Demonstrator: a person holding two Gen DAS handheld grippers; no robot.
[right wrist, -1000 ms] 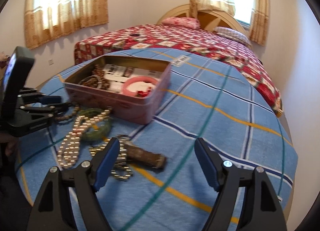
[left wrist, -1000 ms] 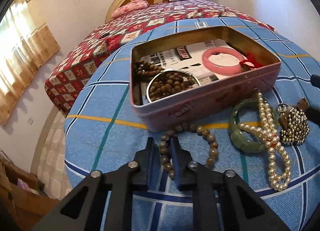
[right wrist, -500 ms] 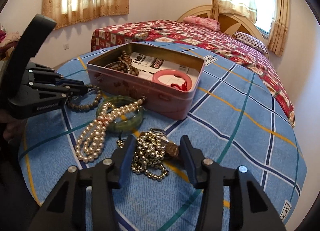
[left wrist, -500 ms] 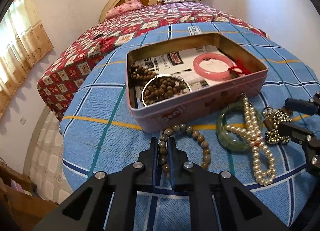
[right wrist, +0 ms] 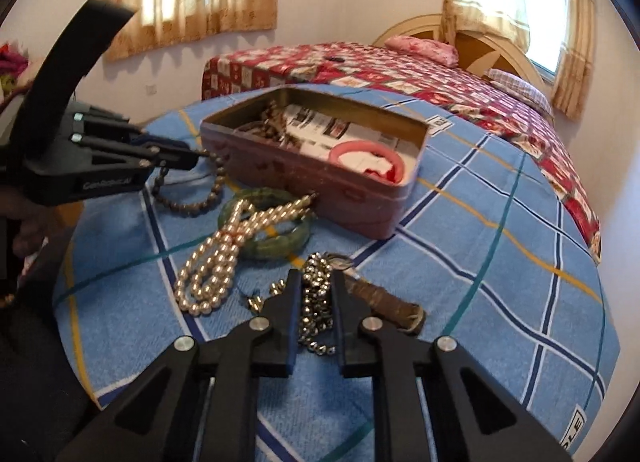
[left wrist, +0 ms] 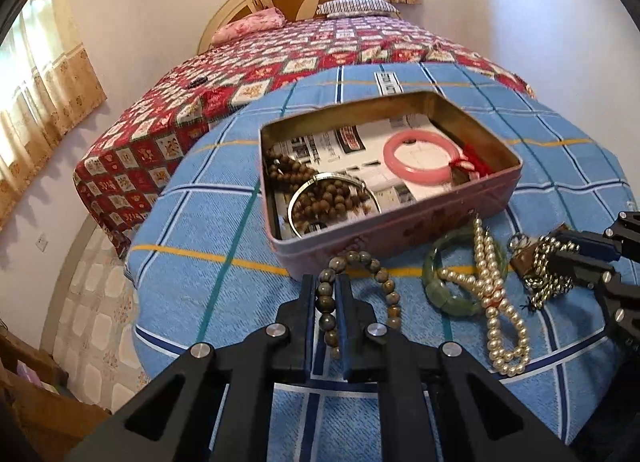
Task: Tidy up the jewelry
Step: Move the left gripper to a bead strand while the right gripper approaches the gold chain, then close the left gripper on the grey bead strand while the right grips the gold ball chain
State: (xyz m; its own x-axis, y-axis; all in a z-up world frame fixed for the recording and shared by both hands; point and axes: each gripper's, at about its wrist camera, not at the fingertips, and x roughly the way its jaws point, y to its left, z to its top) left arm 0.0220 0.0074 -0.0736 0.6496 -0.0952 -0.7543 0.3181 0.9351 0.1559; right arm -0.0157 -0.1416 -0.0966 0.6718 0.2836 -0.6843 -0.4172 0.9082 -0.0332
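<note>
My left gripper is shut on a brown bead bracelet, whose far loop hangs against the front of the pink tin box. My right gripper has its jaws closing, and their pads press on a silver bead chain lying on the blue checked cloth. The tin holds a pink bangle, a metal ring and dark beads on printed paper. A green bangle and a pearl necklace lie between the two grippers. The left gripper shows at the left of the right wrist view.
A brown strap piece lies attached to the chain, just right of my right fingers. The round table's edge drops off to the left. A bed with a red patterned quilt stands behind the table.
The right jaws went from wide open to closed around the silver bead chain. The left gripper rose a little with the bead bracelet, lifting its near side.
</note>
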